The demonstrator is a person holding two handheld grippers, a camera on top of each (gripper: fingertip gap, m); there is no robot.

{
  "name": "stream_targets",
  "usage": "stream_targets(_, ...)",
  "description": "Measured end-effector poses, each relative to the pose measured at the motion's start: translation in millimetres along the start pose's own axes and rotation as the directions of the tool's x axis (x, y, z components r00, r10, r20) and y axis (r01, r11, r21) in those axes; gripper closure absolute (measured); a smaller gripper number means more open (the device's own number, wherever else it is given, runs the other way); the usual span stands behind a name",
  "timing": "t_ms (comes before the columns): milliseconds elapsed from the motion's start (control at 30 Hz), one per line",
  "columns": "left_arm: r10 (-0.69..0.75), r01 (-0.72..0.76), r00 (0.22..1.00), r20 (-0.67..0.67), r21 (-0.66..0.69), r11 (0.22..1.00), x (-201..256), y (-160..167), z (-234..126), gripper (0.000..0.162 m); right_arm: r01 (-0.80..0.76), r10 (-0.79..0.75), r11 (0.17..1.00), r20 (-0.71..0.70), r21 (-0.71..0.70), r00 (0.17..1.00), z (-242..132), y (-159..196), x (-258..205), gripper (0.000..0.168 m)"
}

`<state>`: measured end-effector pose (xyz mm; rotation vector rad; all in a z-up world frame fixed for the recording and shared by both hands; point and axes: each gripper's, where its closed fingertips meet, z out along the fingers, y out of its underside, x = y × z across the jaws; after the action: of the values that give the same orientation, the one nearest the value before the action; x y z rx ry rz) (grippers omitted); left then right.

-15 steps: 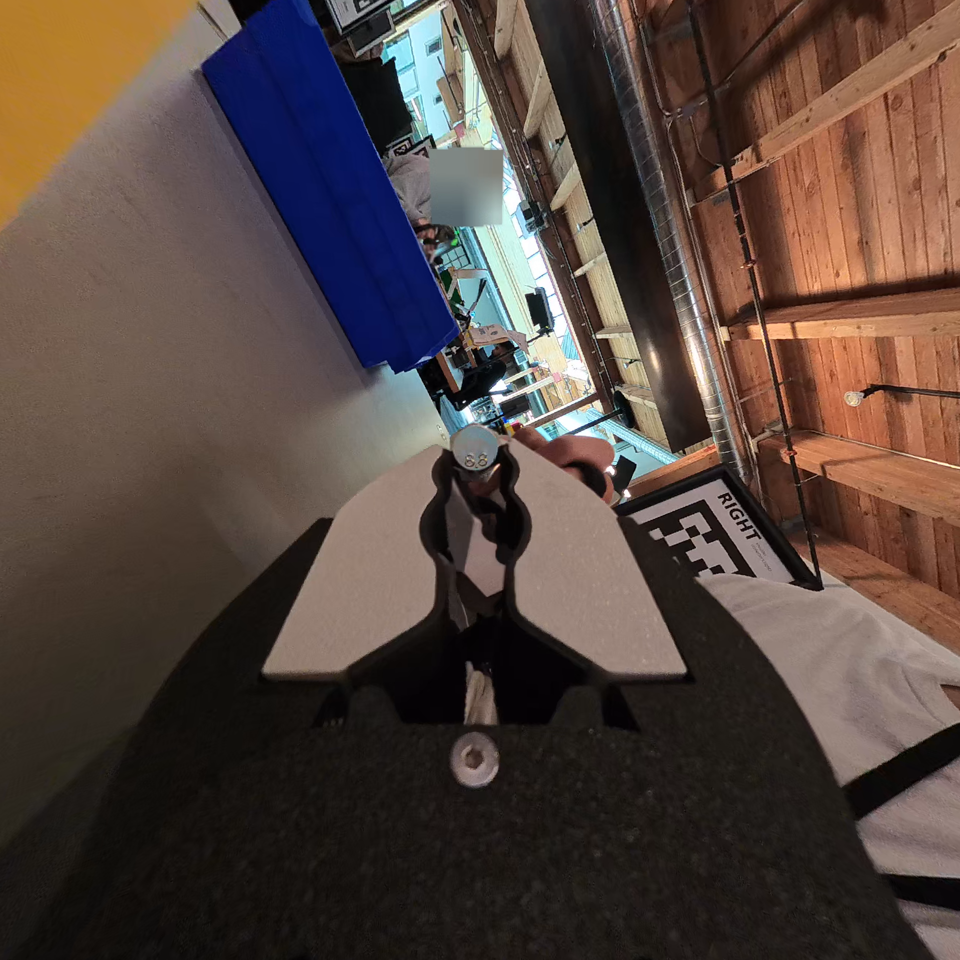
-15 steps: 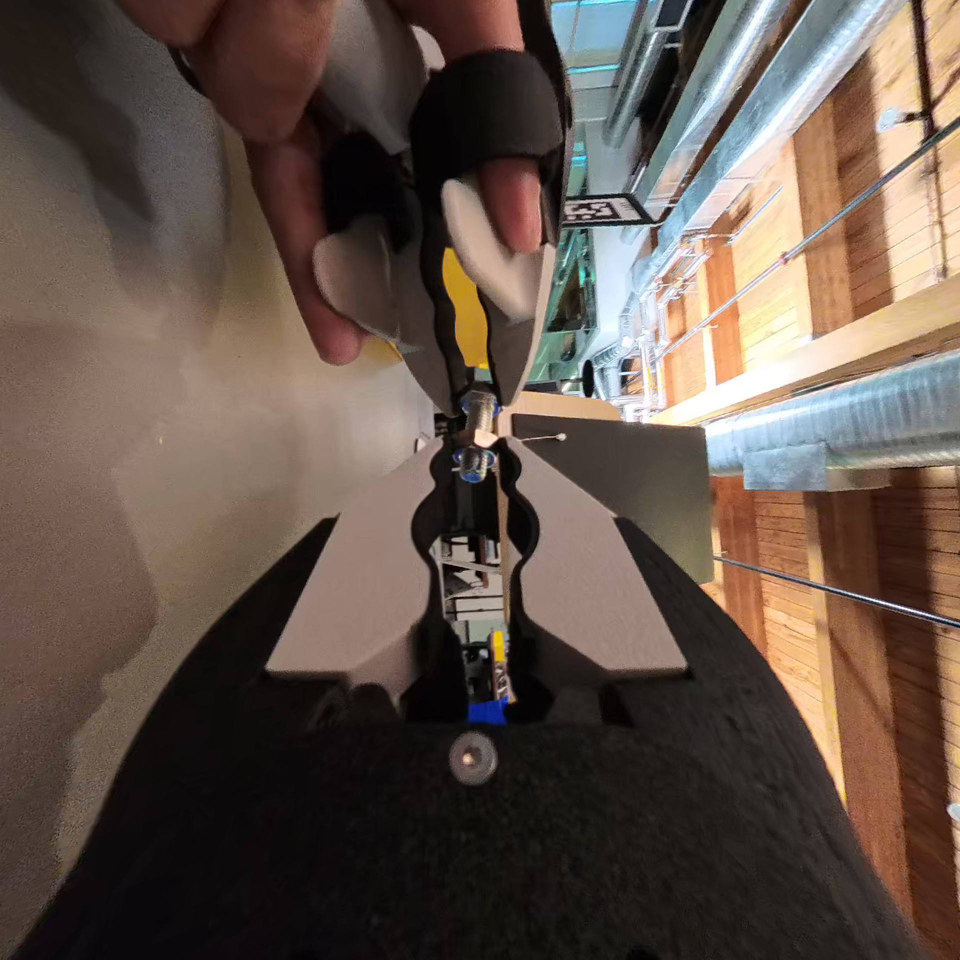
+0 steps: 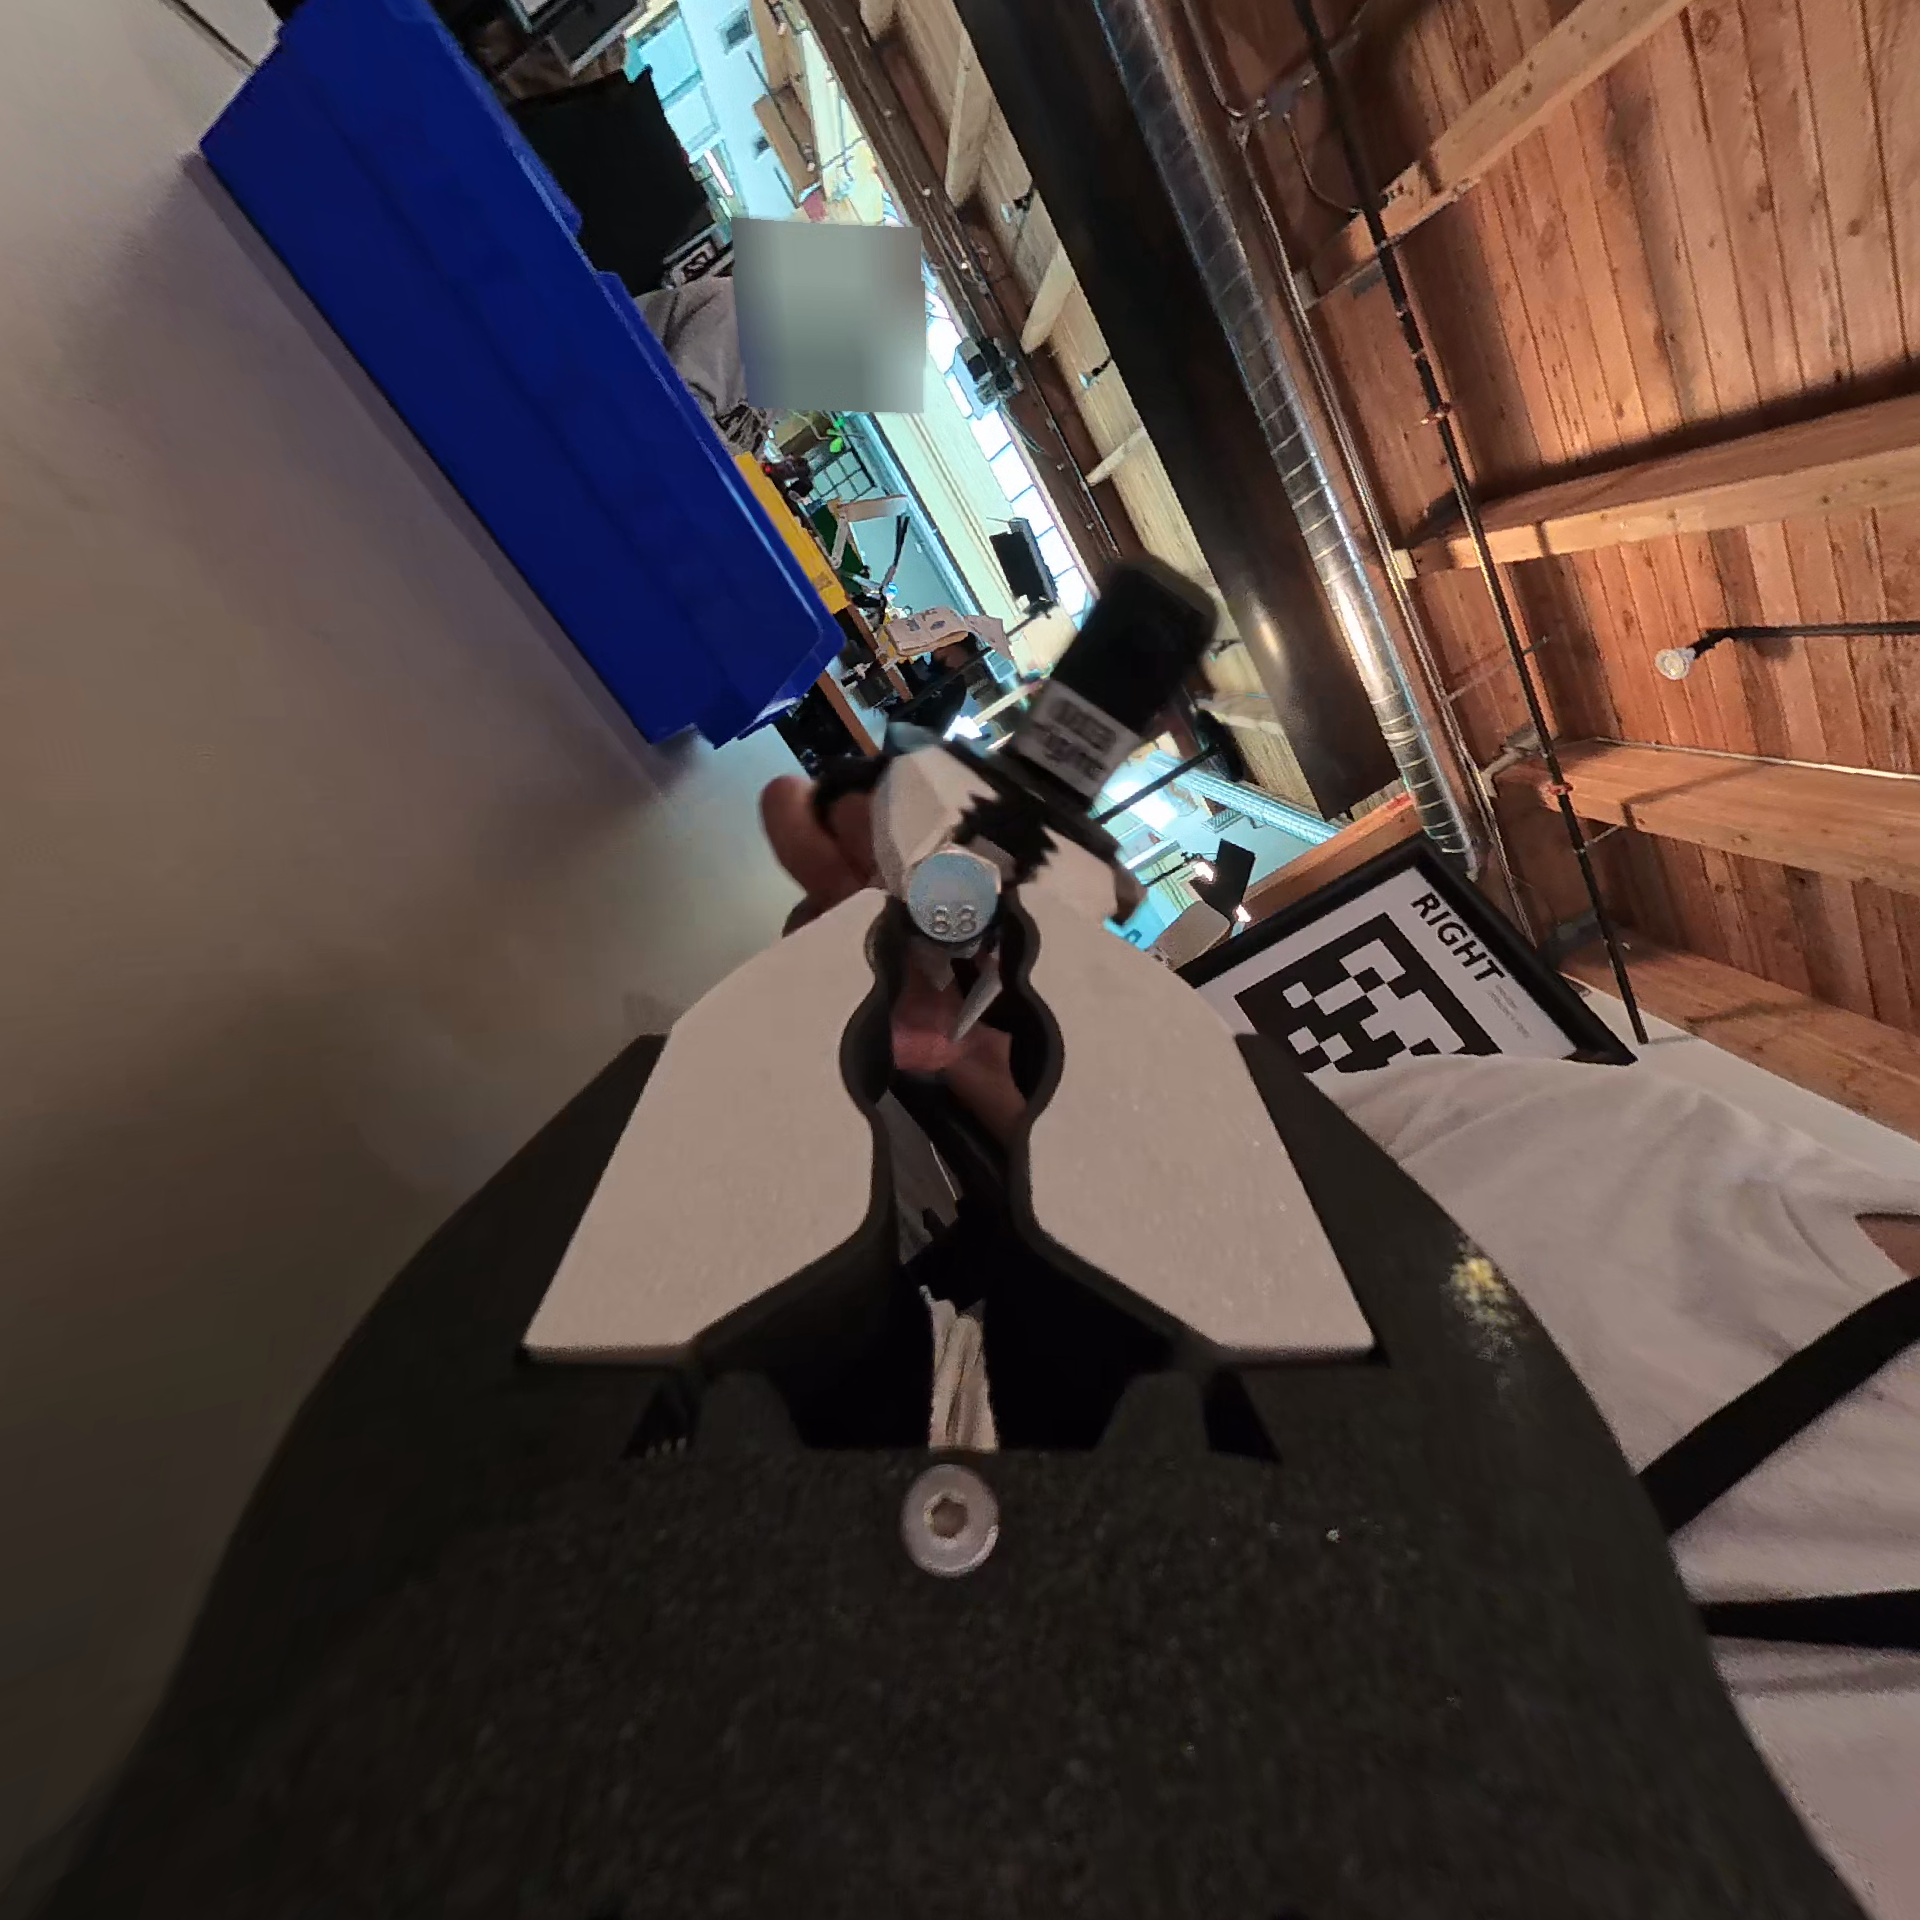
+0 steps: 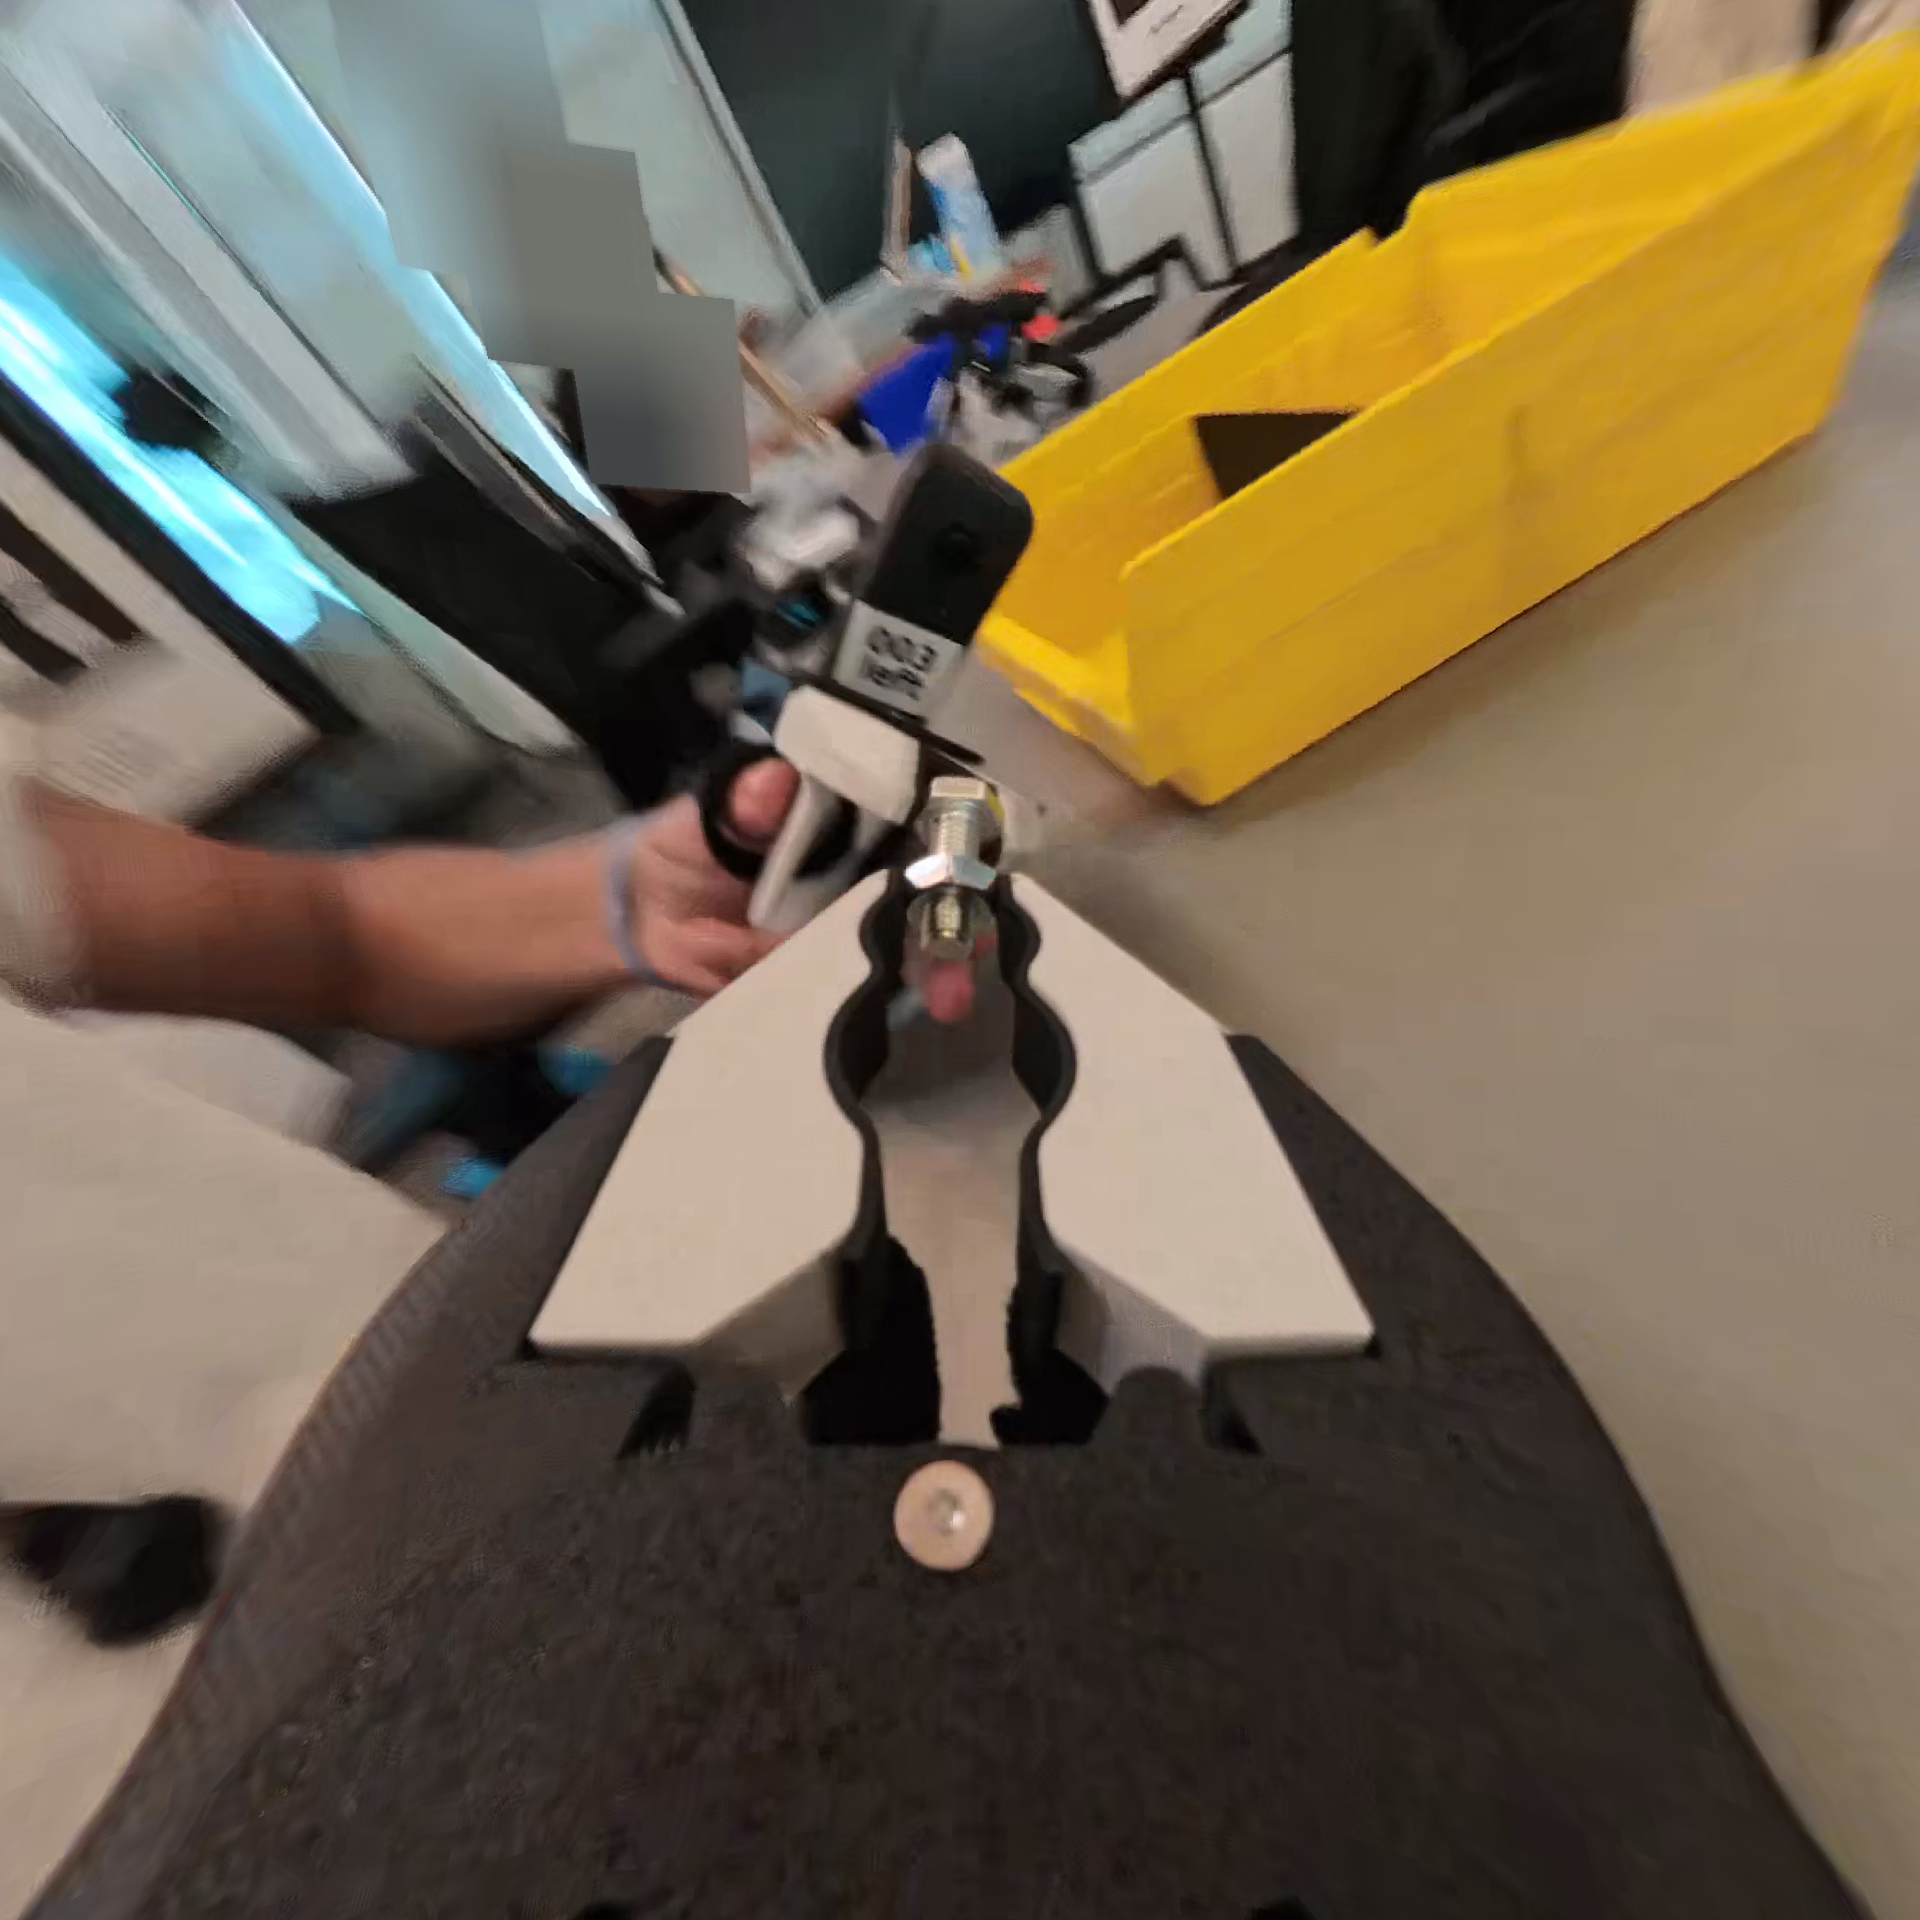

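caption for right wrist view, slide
Right gripper pinches the nut on a bolt held by the left gripper; yellow bin behind.

Bolt (image 3: 952, 912) shank hidden behind its own head.

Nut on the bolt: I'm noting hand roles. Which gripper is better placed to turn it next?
Right, probably. The right gripper is shut on the nut partway along the thread; the left gripper clamps the bolt by its head, so it looks suited to holding steady.
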<state>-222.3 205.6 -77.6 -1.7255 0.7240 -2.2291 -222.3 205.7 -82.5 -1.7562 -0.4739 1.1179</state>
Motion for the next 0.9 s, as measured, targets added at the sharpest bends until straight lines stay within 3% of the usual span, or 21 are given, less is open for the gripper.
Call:
stream_targets(100, 0.044, -0.044, 0.999, -0.007, -0.002, 0.999, 4.9, -0.4, 1.7, 0.145, -0.376, 0.363, 0.927, 0.213, 0.021, 0.907, -2.0, -5.5, -3.7, 0.152)
stream_targets(167, 0.058, -0.058, 0.998, -0.009, 0.011, 0.998, 6.7, -2.8, 1.0, 0.145, -0.452, 0.43, 0.892, 0.277, 0.021, 0.859, -1.6, -7.1, -5.8, 0.151)
stream_targets(267, 0.029, -0.028, 0.999, -0.014, 0.065, 0.997, 6.2, -10.5, -3.4, 0.145, -0.276, 0.257, 0.958, 0.2, 0.078, 0.946, -1.8, -11.8, -7.6, 0.129)
stream_targets(333, 0.01, -0.01, 1.0, 0.0, 0.082, 0.997, 1.4, -13.9, -7.1, 0.145, 0.041, -0.041, 0.999, -0.014, 0.014, 0.999, 0.7, -1.0, 1.7, 0.123)
stream_targets(367, 0.003, -0.003, 1.0, 0.009, 0.089, 0.996, -1.1, -15.3, -8.7, 0.146, 0.2, -0.205, 0.978, -0.114, -0.055, 0.972, 0.8, 5.7, 8.2, 0.121)
stream_targets(400, -0.007, 0.006, 1.0, 0.013, 0.092, 0.996, -2.9, -16.1, -9.8, 0.145, 0.341, -0.364, 0.93, -0.201, -0.138, 0.91, 0.0, 12.2, 15.6, 0.121)
stream_targets(467, -0.026, 0.024, 0.999, 0.022, 0.101, 0.995, -6.5, -17.0, -11.0, 0.145, 0.552, -0.629, 0.776, -0.318, -0.304, 0.709, -3.9, 21.0, 28.3, 0.12)
stream_targets(567, -0.054, 0.051, 0.998, 0.026, 0.097, 0.994, -9.5, -14.7, -10.5, 0.145, 0.736, -0.905, 0.406, -0.349, -0.543, 0.242, -10.3, 21.8, 38.3, 0.119)
stream_targets(667, -0.063, 0.06, 0.997, 0.038, 0.082, 0.995, -11.8, -11.3, -9.4, 0.145, 0.747, -0.939, 0.041, -0.281, -0.664, -0.198, -9.1, 10.5, 30.5, 0.12)
stream_targets(733, -0.065, 0.061, 0.997, 0.041, 0.081, 0.995, -12.2, -10.6, -9.1, 0.145, 0.735, -0.912, -0.074, -0.252, -0.675, -0.323, -6.0, 6.8, 22.5, 0.122)
stream_targets(900, -0.074, 0.072, 0.997, 0.03, 0.06, 0.996, -11.0, -6.3, -6.2, 0.145, 0.722, -0.884, -0.172, -0.219, -0.67, -0.414, 2.7, 5.0, 13.2, 0.125)
